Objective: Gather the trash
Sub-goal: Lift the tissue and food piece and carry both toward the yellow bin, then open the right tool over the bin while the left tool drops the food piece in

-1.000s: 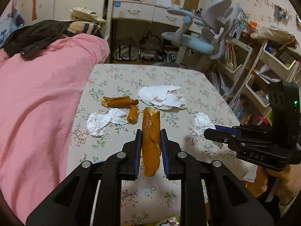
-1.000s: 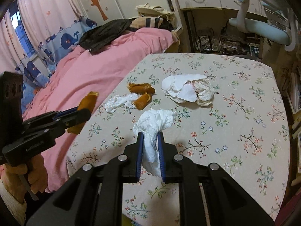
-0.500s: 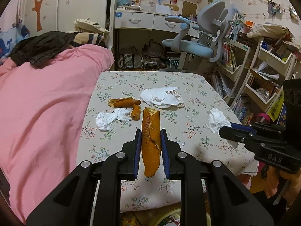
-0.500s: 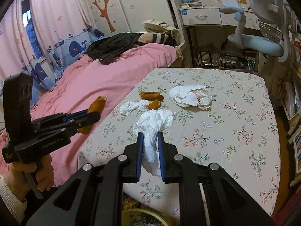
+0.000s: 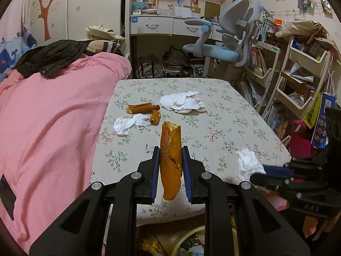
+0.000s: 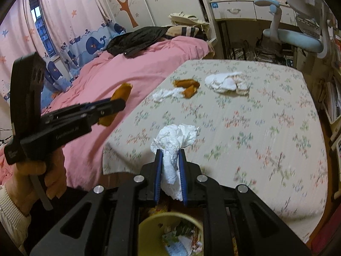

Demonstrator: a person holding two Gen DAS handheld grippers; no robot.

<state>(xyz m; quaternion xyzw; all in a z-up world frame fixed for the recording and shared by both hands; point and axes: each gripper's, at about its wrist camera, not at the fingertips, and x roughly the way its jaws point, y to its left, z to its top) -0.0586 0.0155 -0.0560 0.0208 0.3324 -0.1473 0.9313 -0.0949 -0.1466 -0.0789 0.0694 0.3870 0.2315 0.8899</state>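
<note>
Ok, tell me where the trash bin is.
The yellow trash bin sits on the floor below the table's near edge, right wrist view, directly under the crumpled tissue.

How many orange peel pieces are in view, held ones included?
3. One is clamped in the left gripper: the held peel. A long peel and a short peel lie on the table.

The left gripper [image 5: 170, 166] sits at the bottom centre of its own view, its blue pads [image 5: 155, 170] pressing on an orange peel [image 5: 170, 149]. The right gripper [image 6: 170, 166], bottom centre, clamps a crumpled tissue [image 6: 173, 145]. A bare hand [image 6: 36, 177] with a cream sleeve cuff [image 6: 10, 209], lower left of the right view, grips the left gripper's handle.
</note>
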